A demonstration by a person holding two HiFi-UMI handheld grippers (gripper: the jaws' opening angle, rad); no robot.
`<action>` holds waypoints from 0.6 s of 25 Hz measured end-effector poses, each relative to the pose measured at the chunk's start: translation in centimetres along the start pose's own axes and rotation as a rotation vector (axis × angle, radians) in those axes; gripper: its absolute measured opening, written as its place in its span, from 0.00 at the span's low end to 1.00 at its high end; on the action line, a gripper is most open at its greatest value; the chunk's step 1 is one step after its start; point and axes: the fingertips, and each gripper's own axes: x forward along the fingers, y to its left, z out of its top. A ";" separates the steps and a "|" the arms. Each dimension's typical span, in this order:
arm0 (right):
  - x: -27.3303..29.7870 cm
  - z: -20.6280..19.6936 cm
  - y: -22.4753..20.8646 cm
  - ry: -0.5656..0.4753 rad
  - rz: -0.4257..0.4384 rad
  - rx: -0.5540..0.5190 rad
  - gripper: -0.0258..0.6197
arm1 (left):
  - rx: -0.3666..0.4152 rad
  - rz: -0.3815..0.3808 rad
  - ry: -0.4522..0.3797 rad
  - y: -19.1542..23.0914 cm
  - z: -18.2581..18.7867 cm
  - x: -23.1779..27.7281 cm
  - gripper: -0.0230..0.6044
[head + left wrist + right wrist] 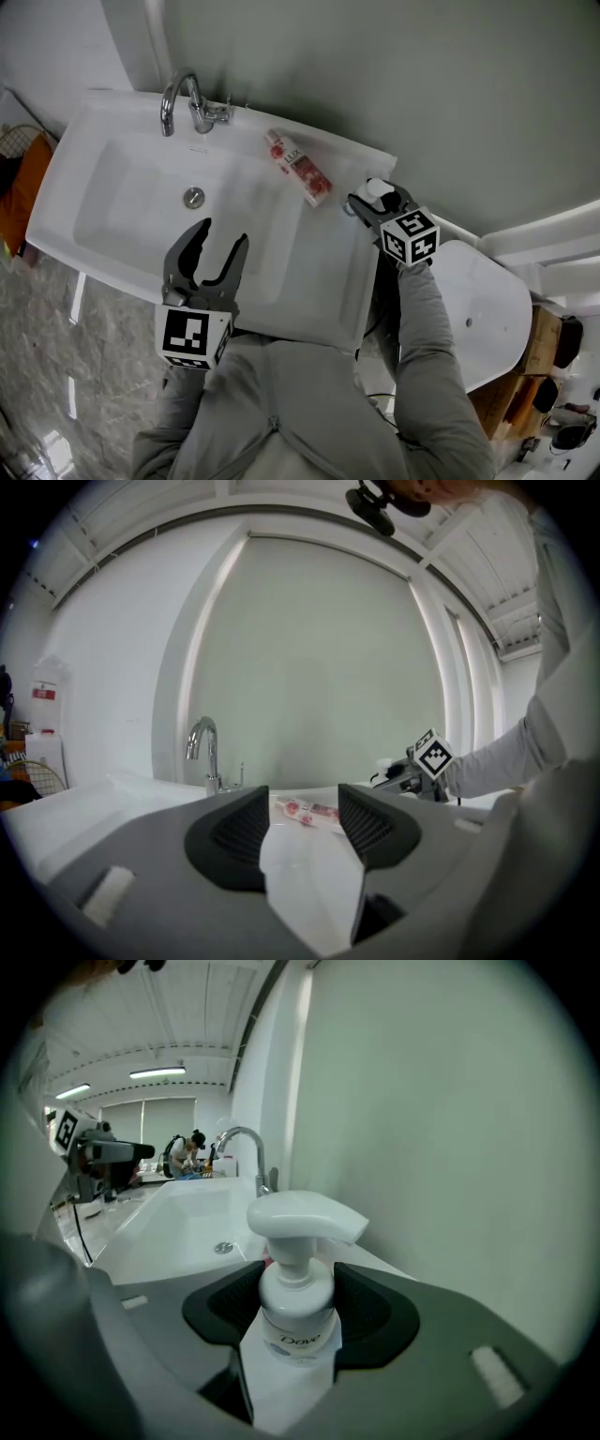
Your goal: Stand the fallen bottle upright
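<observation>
A white pump bottle (298, 1321) with a Dove label sits between the jaws of my right gripper (298, 1299), which is shut on its body just below the pump head (305, 1216). In the head view this bottle (376, 190) is at the right end of the sink counter by the wall, seen from above, and looks about upright in my right gripper (370, 204). Its base is hidden. My left gripper (223, 234) hovers open over the front of the basin, with nothing between its fingers. From the left gripper view, the right gripper (412, 772) shows at the counter's right.
A pink and white tube (300, 167) lies flat on the counter behind the basin. The chrome faucet (183, 98) stands at the back left, with the drain (193, 197) in the white sink (94, 122). A white toilet (483, 309) is to the right.
</observation>
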 end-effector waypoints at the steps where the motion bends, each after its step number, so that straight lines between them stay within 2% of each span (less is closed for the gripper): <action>1: 0.2 0.1 -0.4 -0.014 -0.010 0.024 0.40 | 0.003 0.007 0.004 0.2 -0.2 -0.1 0.46; 5: 1.1 0.4 -1.4 -0.052 -0.033 0.083 0.40 | 0.005 0.026 0.020 0.6 -0.7 -0.4 0.46; 15: 2.0 -0.5 -2.0 -0.078 -0.064 0.154 0.40 | 0.018 0.053 0.030 1.2 -0.6 -1.1 0.46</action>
